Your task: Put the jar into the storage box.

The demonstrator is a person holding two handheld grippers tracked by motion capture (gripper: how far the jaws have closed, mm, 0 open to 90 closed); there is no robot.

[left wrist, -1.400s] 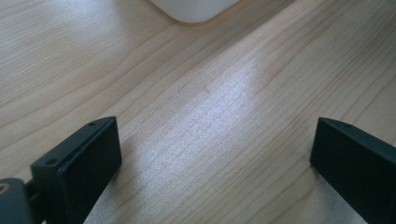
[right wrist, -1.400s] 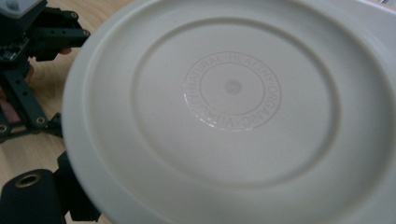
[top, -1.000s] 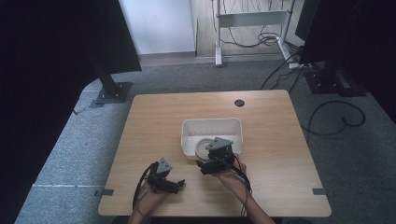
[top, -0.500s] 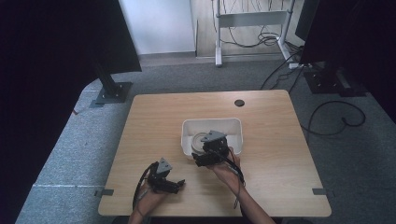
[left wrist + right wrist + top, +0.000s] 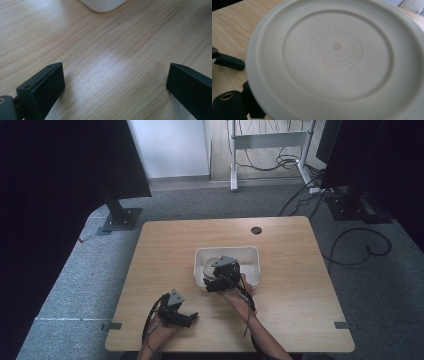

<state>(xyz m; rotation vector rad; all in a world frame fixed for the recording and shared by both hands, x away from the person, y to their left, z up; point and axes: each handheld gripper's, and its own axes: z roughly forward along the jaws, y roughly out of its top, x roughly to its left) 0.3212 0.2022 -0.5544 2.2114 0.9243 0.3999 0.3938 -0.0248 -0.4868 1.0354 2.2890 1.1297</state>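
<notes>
A pale round plate (image 5: 337, 57) faces the right gripper view with its underside, which carries an embossed ring of lettering. In the high view the plate (image 5: 209, 267) is tilted in the left part of the white bin (image 5: 252, 265). My right gripper (image 5: 215, 284) is at the bin's near wall and shut on the plate's rim; one black jaw pokes out from behind the rim at the lower left. My left gripper (image 5: 187, 318) rests low over the table near the front edge. It is open, with bare wood between its pads (image 5: 47, 87).
The wooden table (image 5: 165, 250) has a dark cable hole (image 5: 256, 230) at the back. A corner of the bin (image 5: 102, 5) lies just ahead of the left gripper. Dark screens and stands surround the table on grey carpet.
My right gripper has moved forward from the table's near side to the bin and onto the plate, which now stands tilted. The left gripper has stayed put.
</notes>
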